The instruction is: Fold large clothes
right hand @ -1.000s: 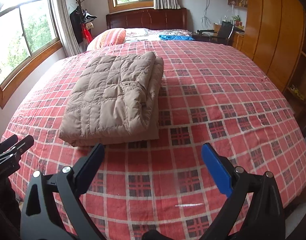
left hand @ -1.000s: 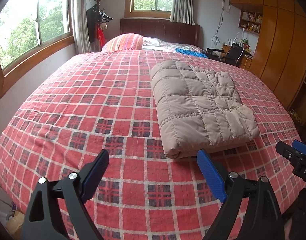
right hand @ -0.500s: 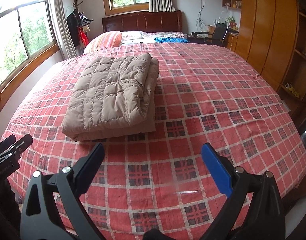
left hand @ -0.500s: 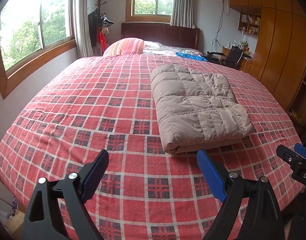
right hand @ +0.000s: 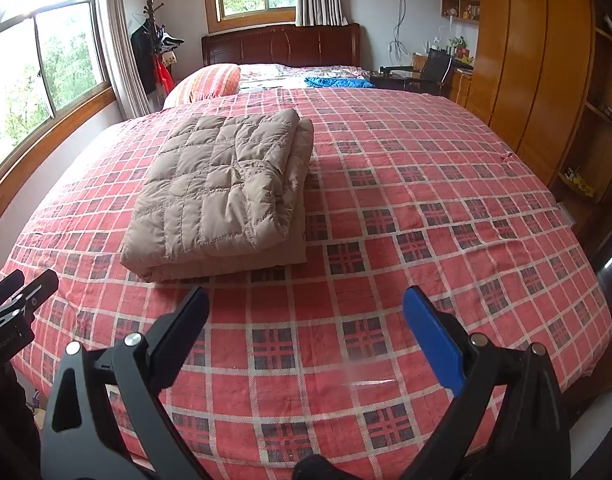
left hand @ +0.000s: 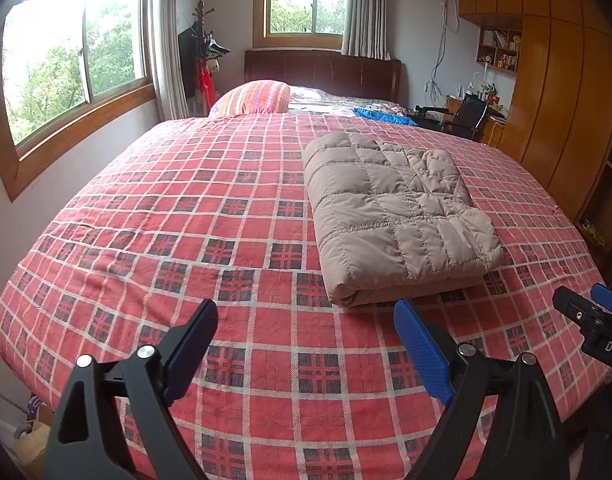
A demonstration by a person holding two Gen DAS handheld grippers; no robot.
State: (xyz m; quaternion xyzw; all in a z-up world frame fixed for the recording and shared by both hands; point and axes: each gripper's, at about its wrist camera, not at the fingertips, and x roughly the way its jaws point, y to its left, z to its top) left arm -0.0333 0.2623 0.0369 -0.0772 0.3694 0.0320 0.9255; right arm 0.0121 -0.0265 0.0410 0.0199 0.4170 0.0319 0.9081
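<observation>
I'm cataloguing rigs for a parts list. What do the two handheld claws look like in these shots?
Both look alike. The left claw and the right claw each have a black plastic frame with triangular cut-outs, silver screw heads at the pivots and two flat, ribbed blue pads. White lettering on the right claw's body is cut off at the picture's edge.

The left gripper (left hand: 306, 332) hangs over the foot edge of the bed (left hand: 153, 216), jaws spread wide with nothing between them, its blue pads (left hand: 422, 348) clear of the cloth. A folded beige quilted garment (left hand: 390, 216) lies flat on the red plaid bedspread (left hand: 225, 240), right of the bed's middle line, its near folded edge just beyond the gripper's right finger and not touching it. At the head end sit a striped pillow (left hand: 253, 98) near the left corner and a blue cloth (left hand: 382, 115) towards the right. The tip of the right gripper (left hand: 594, 316) shows at the right border, above the bed's right edge.
</observation>
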